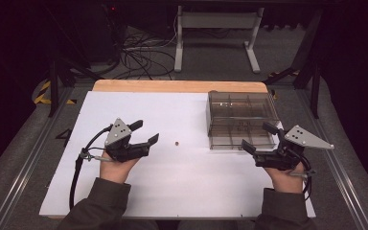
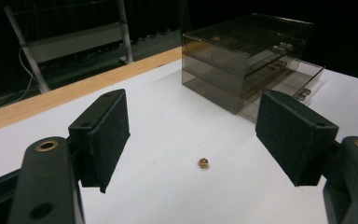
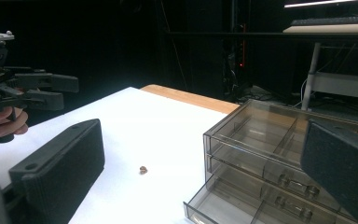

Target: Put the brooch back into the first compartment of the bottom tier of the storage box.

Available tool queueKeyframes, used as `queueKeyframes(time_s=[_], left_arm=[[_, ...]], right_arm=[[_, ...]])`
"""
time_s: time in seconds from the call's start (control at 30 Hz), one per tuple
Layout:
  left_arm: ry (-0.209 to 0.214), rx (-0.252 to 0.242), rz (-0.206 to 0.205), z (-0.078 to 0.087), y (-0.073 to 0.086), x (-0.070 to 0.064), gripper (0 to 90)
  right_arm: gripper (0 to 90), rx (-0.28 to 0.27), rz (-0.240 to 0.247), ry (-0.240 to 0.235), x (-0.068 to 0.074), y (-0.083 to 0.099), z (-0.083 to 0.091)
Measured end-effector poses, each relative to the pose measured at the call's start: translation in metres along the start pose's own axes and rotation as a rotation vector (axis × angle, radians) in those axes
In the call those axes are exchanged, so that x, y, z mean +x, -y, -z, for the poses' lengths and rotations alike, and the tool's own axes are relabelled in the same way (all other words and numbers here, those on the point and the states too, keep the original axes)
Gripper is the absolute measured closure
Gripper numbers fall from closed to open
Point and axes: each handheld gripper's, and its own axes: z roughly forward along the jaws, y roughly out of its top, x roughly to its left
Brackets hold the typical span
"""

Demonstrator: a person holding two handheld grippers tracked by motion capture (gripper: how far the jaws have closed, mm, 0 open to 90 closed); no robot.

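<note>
Centrally on the white table point(image 1: 182, 191) lies a small brown bead point(image 1: 176, 143), alone on the bare surface between my two tools. My left hand-held gripper point(image 1: 146, 132) sits at the near left, gripped from below by a hand point(image 1: 117, 167) whose sleeved forearm enters from the near edge; its jaws point right and slightly far, spread wide with nothing between them. In the left gripper view the bead point(image 2: 203, 163) rests on the table ahead of the two open pads, clear of both. My right hand-held gripper point(image 1: 259, 137) sits at the near right, held by the other hand point(image 1: 283, 178), jaws aimed left and far, likewise released and empty. Its tips are just beside the near edge of a smoky transparent drawer box point(image 1: 241, 120), whose bottom drawer point(image 3: 242, 205) is pulled out; dividers show inside. In the right gripper view the bead point(image 3: 143, 170) lies left of the box, well apart from it. A digit resembling 4 point(image 1: 65, 134) is marked on the floor left of the table; I can read no other writing.
</note>
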Motion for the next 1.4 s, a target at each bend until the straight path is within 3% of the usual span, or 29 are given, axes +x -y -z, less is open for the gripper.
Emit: queueKeyframes(time_s=[0.2, 0.53, 1.2, 1.4], left_arm=[[-0.005, 0.003, 0.014, -0.009, 0.001, 0.000, 28.1], [-0.004, 0.022, 0.022, -0.023, 0.005, 0.000, 32.8], [-0.006, 0.088, 0.036, -0.046, 0.012, -0.008, 39.5], [-0.011, 0.109, 0.023, -0.053, 0.015, -0.013, 42.9]], right_arm=[[0.5, 0.023, 0.007, -0.005, 0.001, 0.000, -0.001], [0.4, 0.021, 0.005, 0.033, -0.002, 0.000, 0.002], [0.4, 0.032, 0.003, 0.028, -0.002, 0.000, 0.001], [0.5, 0.045, 0.011, 0.022, -0.002, 0.000, 0.000]])
